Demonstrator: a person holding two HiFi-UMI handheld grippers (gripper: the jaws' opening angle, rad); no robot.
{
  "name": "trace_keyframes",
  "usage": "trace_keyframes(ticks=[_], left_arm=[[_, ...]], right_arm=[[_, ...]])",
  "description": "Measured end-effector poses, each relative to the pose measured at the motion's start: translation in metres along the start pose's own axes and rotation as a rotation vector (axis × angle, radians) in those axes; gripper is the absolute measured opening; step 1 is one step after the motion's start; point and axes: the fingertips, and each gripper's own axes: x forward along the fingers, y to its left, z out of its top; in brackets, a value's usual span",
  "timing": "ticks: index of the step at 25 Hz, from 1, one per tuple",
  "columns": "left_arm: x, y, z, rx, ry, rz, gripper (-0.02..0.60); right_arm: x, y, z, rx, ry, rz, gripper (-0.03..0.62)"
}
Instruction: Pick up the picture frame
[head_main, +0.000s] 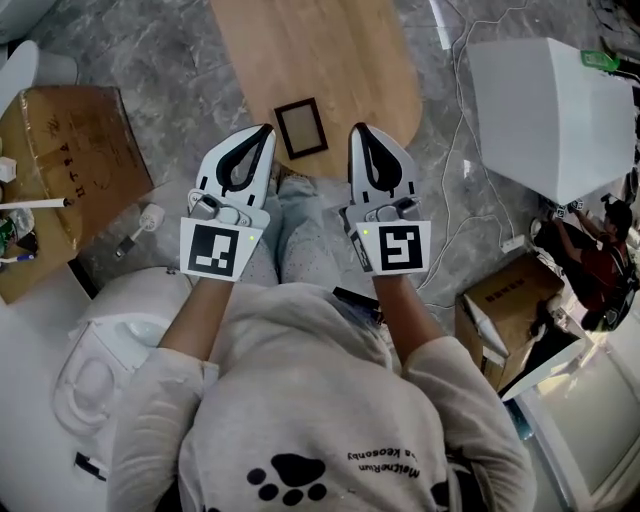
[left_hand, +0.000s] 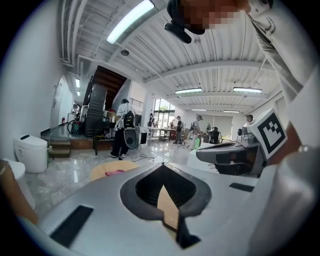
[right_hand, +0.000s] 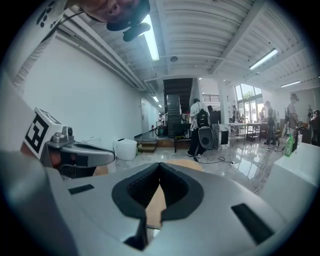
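Left gripper (head_main: 262, 135) & right gripper (head_main: 358, 133): both sets of fingers are shut w/ nothing in them, side by side above your knees, short of the picture frame (head_main: 301, 128). It lies flat near the counter (head_main: 330, 50) edge closest to you, btwn the two tips in the head view.

You'll prob need to open one gripper before reaching. Come in low at a frame edge and pinch the rim, since a flat frame gives little to grab.

Only the head view shows the frame. The gripper views show closed fingers w/ a sliver of tan wood behind, plus the room & ppl far off.
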Motion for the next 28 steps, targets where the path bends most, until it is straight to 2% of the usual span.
trace_keyframes(ticks=[18,28], left_arm=[[0.026,0.011,-0.072,-0.025,0.052,0.005,0.008],[0.036,0.016,-0.118,-0.035,0.107,0.014,0.008]], right_arm=[[0.032,-0.001,-0.073,0.0,0.066,0.022,0.008],[0.05,-0.004,-0.115,0.012,0.114,0.037,0.008]])
